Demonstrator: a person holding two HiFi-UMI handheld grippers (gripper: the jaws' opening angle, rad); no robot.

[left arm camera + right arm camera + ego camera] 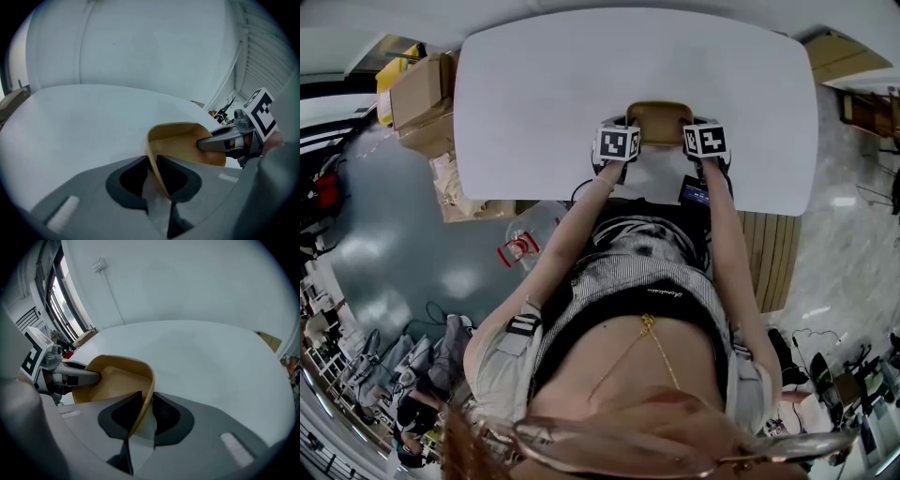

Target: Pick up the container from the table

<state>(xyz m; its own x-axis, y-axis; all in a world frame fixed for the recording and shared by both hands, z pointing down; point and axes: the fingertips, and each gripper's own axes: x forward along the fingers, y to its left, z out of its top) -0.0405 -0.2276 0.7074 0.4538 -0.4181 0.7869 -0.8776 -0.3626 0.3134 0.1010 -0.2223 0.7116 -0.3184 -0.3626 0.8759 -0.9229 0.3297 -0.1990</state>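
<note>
The white table (534,94) in front of me, smooth-topped with rounded corners, bears one item, a tan open-topped container (659,120), placed close to the edge nearest me at about mid-width; contact between its base and the surface cannot be confirmed.

The container (659,120) sits at the near edge of the table (534,84), between the two grippers. The left gripper (154,176) straddles its left wall, the right gripper (146,412) its right wall. Cardboard boxes (417,94) stand left of the table.
</note>
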